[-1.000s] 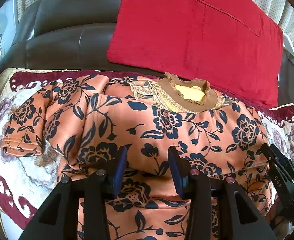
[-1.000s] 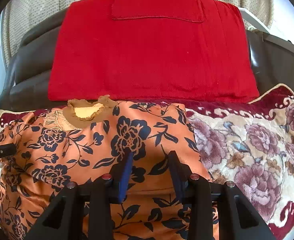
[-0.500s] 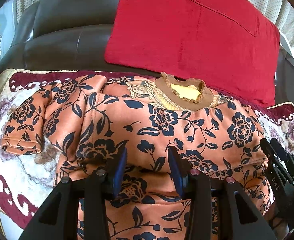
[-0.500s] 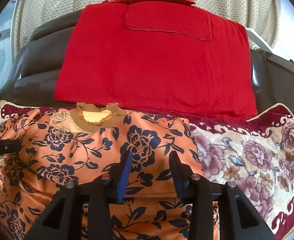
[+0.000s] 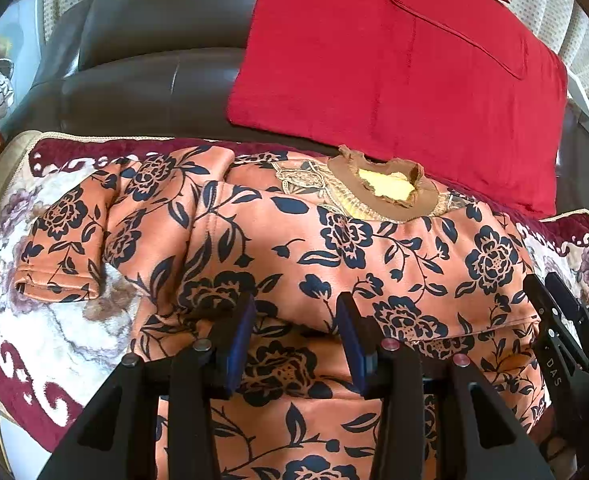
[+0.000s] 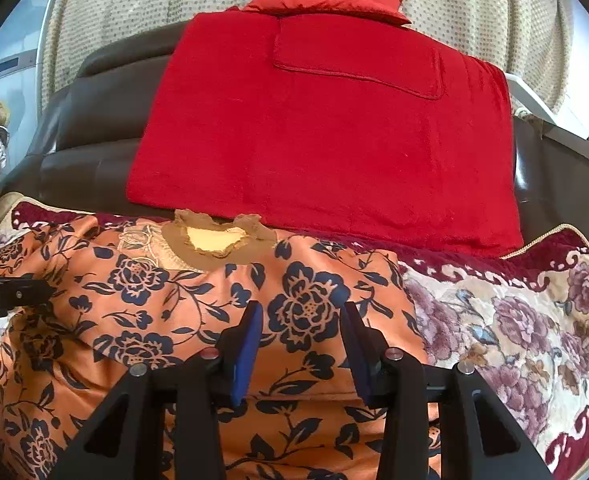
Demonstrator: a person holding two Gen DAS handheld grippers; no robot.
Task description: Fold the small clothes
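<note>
Across the middle of both views, the orange floral top (image 5: 334,264) lies on a flowered blanket (image 6: 514,320): soft, limp, light; best pinched along its folded hem. The left hand-held gripper (image 5: 294,320) and right hand-held gripper (image 6: 300,328) hover spread, holding nothing.

Bare floral blanket (image 6: 514,332) lies open to the right of the orange floral garment (image 6: 198,300), giving a claw clear room to pass there, and a smaller bare patch shows at the left beyond the folded sleeve (image 5: 66,248). Behind the garment the way is closed by the dark sofa backrest (image 5: 150,80) and the red cushion (image 6: 326,136) leaning on it, which touches the collar edge. The right claw (image 5: 554,320) stands at the garment's right edge, crowding that side in the left wrist view
</note>
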